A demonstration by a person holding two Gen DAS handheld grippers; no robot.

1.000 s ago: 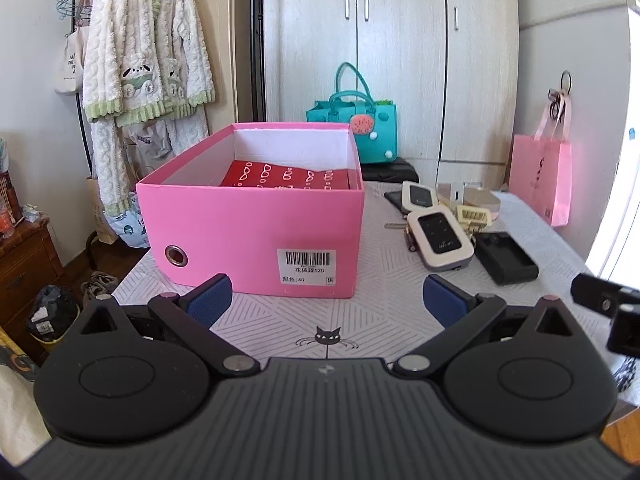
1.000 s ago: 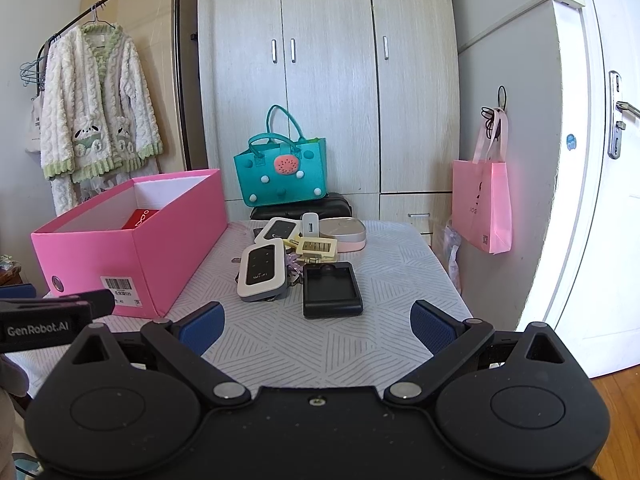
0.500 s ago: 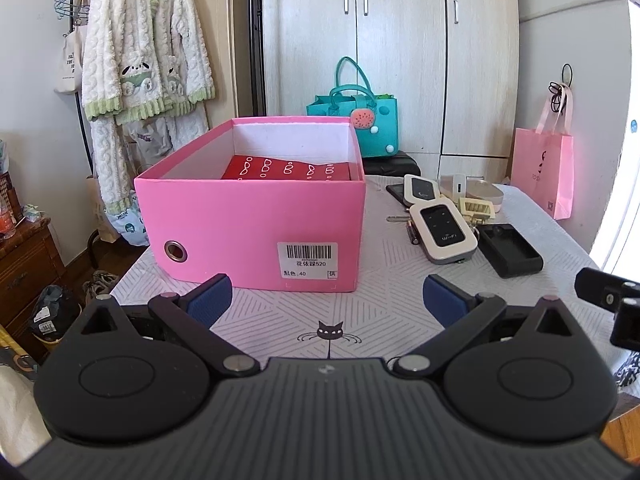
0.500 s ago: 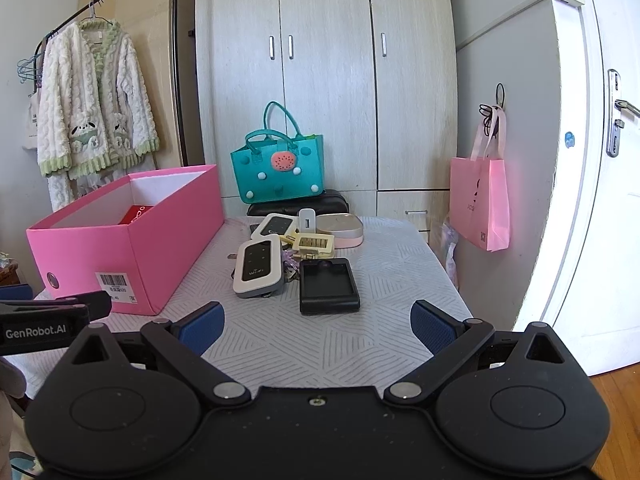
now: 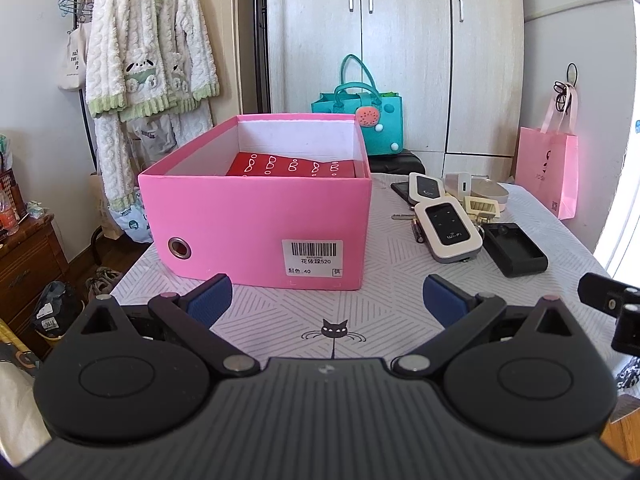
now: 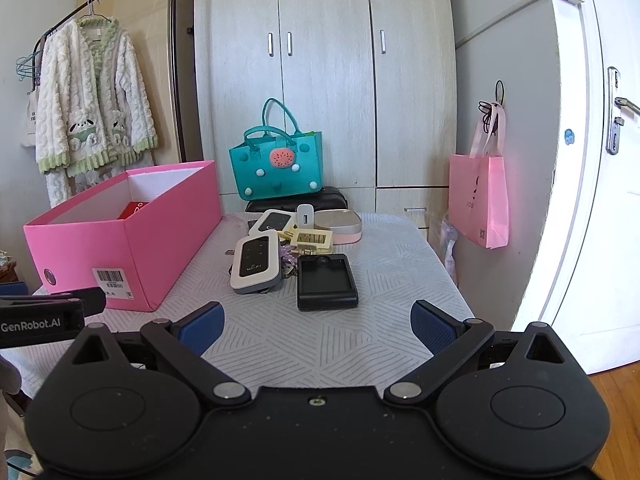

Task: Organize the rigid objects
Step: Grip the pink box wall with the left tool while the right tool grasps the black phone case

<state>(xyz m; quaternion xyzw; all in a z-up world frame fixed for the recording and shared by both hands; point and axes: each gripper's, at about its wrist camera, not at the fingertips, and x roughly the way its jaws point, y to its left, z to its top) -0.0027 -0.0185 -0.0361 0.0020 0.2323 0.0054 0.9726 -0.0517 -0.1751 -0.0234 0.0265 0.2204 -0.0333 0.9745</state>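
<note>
The gadgets are lying clustered on the cloth, right of the pink box [image 5: 256, 224]: a glossy rounded router [image 6: 256, 264], a matte black case [image 6: 326, 282], others behind. Both grippers, left [image 5: 326, 300] and right [image 6: 316, 326], are hovering wide open and empty. Seemingly nothing is picked yet; next, the right one needs to be closing across the router's smooth sides.
</note>
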